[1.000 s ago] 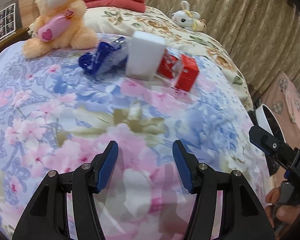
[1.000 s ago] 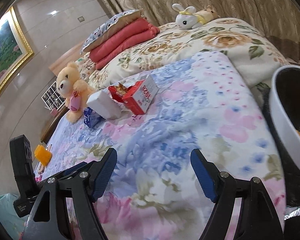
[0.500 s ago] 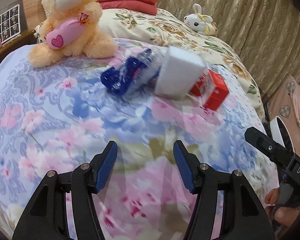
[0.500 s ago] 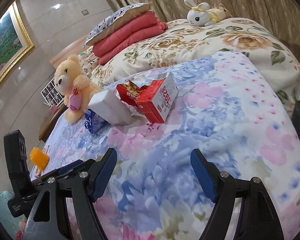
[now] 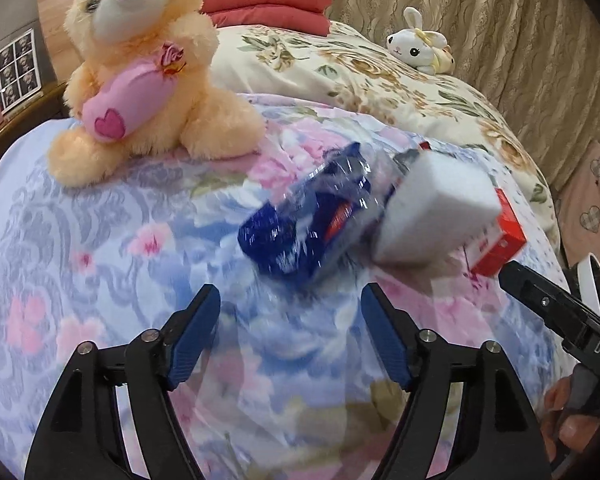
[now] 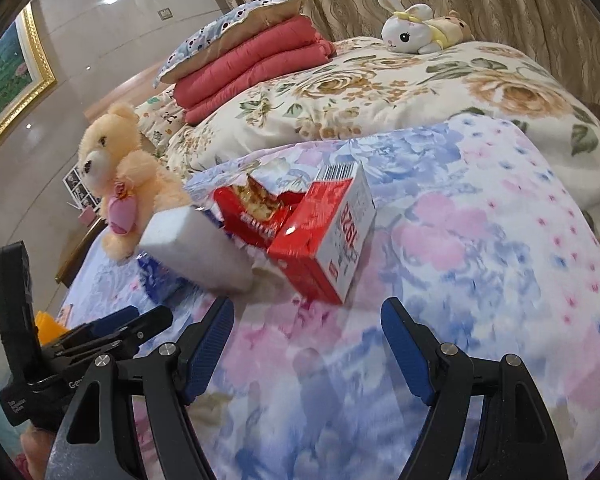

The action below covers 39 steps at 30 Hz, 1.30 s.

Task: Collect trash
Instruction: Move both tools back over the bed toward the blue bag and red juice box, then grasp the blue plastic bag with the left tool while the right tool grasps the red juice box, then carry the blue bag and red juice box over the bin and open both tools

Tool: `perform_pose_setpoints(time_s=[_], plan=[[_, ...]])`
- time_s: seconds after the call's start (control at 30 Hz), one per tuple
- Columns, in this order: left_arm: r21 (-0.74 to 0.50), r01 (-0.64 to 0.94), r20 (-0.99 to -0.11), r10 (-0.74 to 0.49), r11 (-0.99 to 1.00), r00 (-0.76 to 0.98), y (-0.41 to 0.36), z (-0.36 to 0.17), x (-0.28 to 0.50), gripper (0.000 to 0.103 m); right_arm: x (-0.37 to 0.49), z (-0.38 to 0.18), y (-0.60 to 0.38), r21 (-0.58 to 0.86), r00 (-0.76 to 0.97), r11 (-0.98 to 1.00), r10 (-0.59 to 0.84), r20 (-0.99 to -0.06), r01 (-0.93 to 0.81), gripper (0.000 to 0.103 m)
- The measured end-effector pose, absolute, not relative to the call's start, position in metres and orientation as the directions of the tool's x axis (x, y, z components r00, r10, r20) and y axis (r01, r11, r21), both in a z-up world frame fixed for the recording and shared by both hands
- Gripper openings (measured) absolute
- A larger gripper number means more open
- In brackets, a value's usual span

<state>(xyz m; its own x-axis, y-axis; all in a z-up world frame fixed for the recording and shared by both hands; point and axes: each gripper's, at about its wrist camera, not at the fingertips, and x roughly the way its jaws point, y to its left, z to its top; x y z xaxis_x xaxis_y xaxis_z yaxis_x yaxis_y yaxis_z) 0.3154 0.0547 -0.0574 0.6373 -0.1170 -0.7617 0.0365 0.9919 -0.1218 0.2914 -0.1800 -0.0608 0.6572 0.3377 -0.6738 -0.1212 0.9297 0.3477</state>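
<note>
my left gripper (image 5: 290, 332) has just been opening and stands wide with nothing between its jaws, above the quilt (image 5: 100, 248). just ahead lie the blue wrapper (image 5: 300, 232), the white block (image 5: 436, 216) touching it, and the red box (image 6: 324, 236) behind, mid-bed near the bear (image 5: 148, 72). my right gripper (image 6: 306, 344) is open too, empty.

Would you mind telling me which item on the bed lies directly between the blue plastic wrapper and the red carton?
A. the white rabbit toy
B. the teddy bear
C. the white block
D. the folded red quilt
C: the white block lies with the blue wrapper on one side and the red carton on the other, touching both.
</note>
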Motion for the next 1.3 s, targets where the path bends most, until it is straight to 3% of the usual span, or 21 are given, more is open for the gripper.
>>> perform_pose_setpoints(time_s=[0.3,0.37,0.4,0.43,0.53,0.8,1.3], plan=[[-0.067,0.092,-0.735,-0.111,0.994,0.669,0.048,-0.054,0.334,0.077,0.322,-0.064,-0.173,0.311,0.653,0.946,0.294,-0.698,-0.094,0.077],[-0.059,0.118,-0.732,-0.123,0.991,0.670,0.044,-0.054,0.335,0.069,0.325,-0.066,-0.173,0.308,0.650,0.947,0.289,-0.702,-0.089,0.074],[-0.058,0.131,-0.733,-0.131,0.990,0.667,0.041,-0.054,0.335,0.055,0.325,-0.067,-0.173,0.311,0.646,0.946,0.293,-0.705,-0.090,0.065],[-0.053,0.142,-0.736,-0.135,0.988,0.663,0.039,-0.054,0.336,0.050,0.326,-0.068,-0.174,0.312,0.642,0.946,0.294,-0.708,-0.089,0.051],[-0.036,0.156,-0.735,-0.132,0.987,0.665,0.036,-0.054,0.333,0.036,0.322,-0.067,-0.179,0.325,0.649,0.942,0.301,-0.698,-0.087,0.036],[-0.118,0.125,-0.729,-0.171,0.985,0.663,0.040,-0.048,0.300,0.028,0.285,-0.060,-0.197,0.340,0.655,0.932,0.334,-0.678,-0.124,0.032],[-0.221,0.231,-0.707,-0.319,0.948,0.631,-0.019,-0.032,0.230,0.024,0.206,-0.046,-0.254,0.405,0.679,0.910,0.355,-0.643,-0.093,0.032]])
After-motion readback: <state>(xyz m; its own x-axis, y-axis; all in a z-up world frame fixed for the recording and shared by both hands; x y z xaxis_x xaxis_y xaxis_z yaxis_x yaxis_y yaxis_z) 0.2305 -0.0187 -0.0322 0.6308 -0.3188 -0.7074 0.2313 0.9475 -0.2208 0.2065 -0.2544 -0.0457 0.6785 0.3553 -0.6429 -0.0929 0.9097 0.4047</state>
